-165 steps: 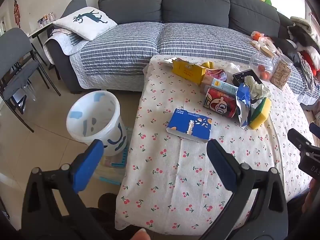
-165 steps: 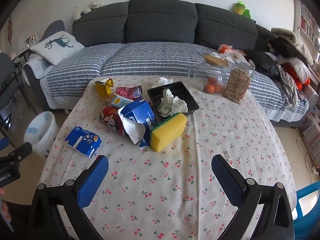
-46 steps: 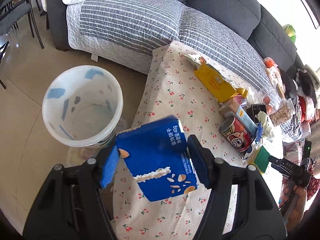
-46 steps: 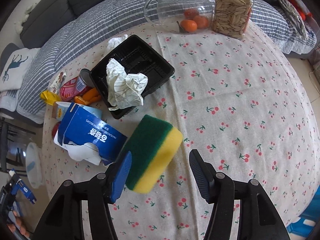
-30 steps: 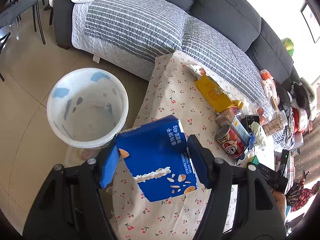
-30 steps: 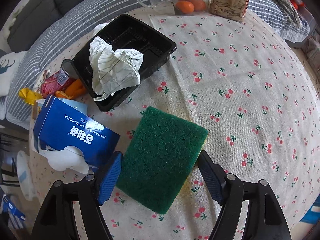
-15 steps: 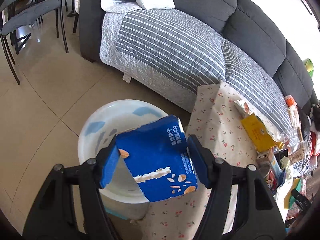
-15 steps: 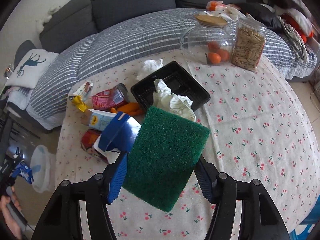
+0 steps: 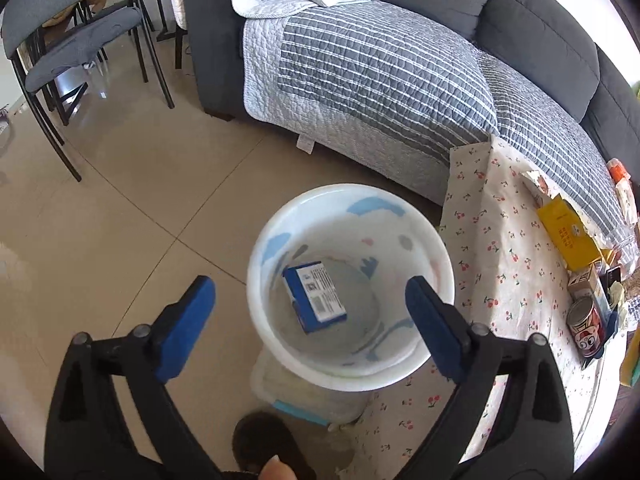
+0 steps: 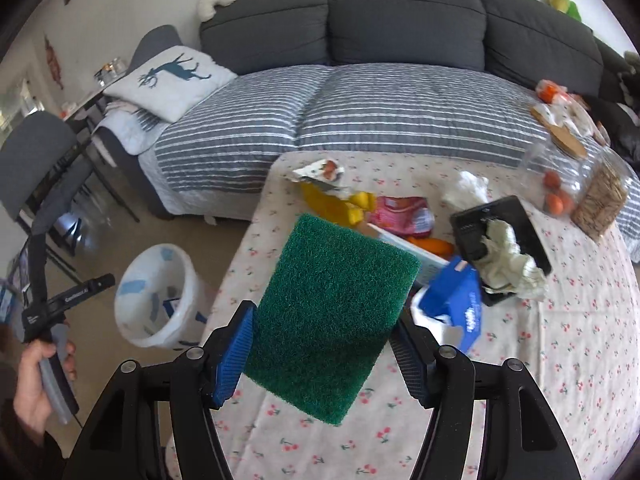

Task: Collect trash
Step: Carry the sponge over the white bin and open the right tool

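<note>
Both views sharing the bin

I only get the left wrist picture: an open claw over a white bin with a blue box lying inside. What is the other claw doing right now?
Observer: The right claw is shut on a green sponge, held above the table.
Operator: Is there any rubbish up there?
Observer: Yes, a crumpled paper lies in a black tray on the tablecloth.
Operator: And who is holding my claw?
Observer: A bare hand grips the handle of the left claw, close to the bin.
</note>
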The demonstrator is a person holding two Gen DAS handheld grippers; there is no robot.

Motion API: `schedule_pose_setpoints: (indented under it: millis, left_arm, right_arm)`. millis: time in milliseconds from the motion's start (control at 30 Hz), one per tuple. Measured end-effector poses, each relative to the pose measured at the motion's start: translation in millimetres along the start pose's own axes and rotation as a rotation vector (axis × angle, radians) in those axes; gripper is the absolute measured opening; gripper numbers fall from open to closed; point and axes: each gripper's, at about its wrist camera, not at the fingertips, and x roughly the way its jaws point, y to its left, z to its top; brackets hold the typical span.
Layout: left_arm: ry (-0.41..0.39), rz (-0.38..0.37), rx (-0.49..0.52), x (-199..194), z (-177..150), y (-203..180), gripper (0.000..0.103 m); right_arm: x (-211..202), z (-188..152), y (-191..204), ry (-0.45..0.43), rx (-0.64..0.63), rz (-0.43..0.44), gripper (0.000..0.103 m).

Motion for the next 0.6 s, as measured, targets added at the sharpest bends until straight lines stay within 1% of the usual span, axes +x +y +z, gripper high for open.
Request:
schedule_pose_setpoints:
  millis: [133,267,333,433,600]
  left_arm:
    - [0.051,0.050,0.012,-7,-12,15,0.098]
    - [0.076,0.133,0.094,-9,-23,23,0.099]
    - [0.072,0.168,0.118,-10,-25,27,0.099]
    - [0.066,0.173,0.123,-12,-25,34,0.099]
    - [0.079,0.164,0.103,-10,-23,42,0.099]
  right_arm:
    - [34,9,59,0.030,-0.079,0.068,0.067]
    - [78,14,107,0.089,-0.101,0.153,0.067]
    - [100,15,128,0.118,-0.109,0.172,0.067]
    - [126,19,154,0.149,-0.123,0.195,0.067]
    - [152,22,177,0.187,-0.119,0.217,0.067]
